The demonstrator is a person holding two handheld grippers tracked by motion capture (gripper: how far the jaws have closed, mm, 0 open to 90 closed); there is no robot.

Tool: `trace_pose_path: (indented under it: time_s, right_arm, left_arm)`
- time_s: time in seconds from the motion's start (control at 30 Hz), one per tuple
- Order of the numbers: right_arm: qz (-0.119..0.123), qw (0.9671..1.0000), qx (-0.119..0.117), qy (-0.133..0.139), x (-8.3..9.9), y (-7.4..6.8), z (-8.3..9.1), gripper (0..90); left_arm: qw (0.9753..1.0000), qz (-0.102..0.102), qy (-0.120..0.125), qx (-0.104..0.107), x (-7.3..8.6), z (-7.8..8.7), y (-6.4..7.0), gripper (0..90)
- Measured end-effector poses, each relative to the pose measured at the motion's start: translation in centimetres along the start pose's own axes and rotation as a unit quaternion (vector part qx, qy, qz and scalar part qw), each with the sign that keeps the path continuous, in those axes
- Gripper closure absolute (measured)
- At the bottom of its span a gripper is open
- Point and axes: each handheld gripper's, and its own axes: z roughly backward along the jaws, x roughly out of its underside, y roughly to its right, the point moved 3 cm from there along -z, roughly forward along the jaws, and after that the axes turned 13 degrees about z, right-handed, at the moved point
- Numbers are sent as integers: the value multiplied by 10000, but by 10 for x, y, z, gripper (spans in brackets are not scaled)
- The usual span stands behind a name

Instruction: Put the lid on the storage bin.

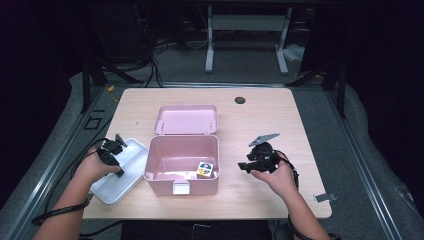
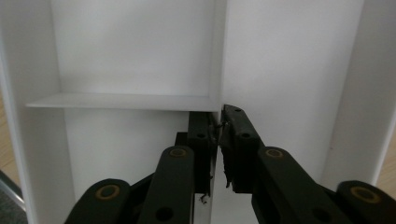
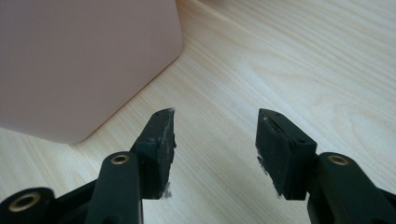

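Left hand-held gripper (image 2: 218, 140): jaws pressed together on the thin divider wall of the white tray (image 1: 134, 152), over its inside.
White tray: on the worktop (image 1: 260, 120), left of the pink box (image 1: 182, 160) and just beside it.
Right hand-held gripper (image 3: 215, 140): jaws spread, nothing between them; held over bare worktop to the right of the pink box, apart from it.
Pink box: lid open, leaning back; a small printed cube (image 1: 205, 169) sits inside near the front right corner.

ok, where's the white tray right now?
In the high view the white divided tray sits at the table's left front, just left of the open pink box. The left gripper is shut on its inner divider wall.
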Motion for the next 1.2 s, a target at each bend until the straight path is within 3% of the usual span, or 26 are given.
trace_pose_path:
  time_s: [0.23, 0.33, 0.6, 0.73, 1.03, 1.2]
  right_arm:
    - [-59, 10000, -62, 51, 4, 1, -2, 466]
    - [-99, 9999, -86, 24, 6, 1, -5, 466]
    - [-65, 9998, -147, -66, 9, -3, -11, 466]
    - [-97, 9999, -116, -62, 9, -3, -11, 466]
    - [-155, 9997, -148, -119, 11, -4, -15, 466]
    - [-130, 9997, -188, -120, 11, -5, -17, 466]
  left_arm:
    - [9999, 17, 138, 94, 3, 0, -2, 865]
    - [9999, -83, 77, 3, 1, 1, 0, 874]
    - [9999, -69, 80, 51, -1, 2, -3, 886]
    - [9995, 129, 61, 277, 0, 8, -9, 890]
    - [9987, 215, 164, 435, 8, 29, -20, 890]
    - [9980, 218, 387, 444, 9, 60, -24, 889]
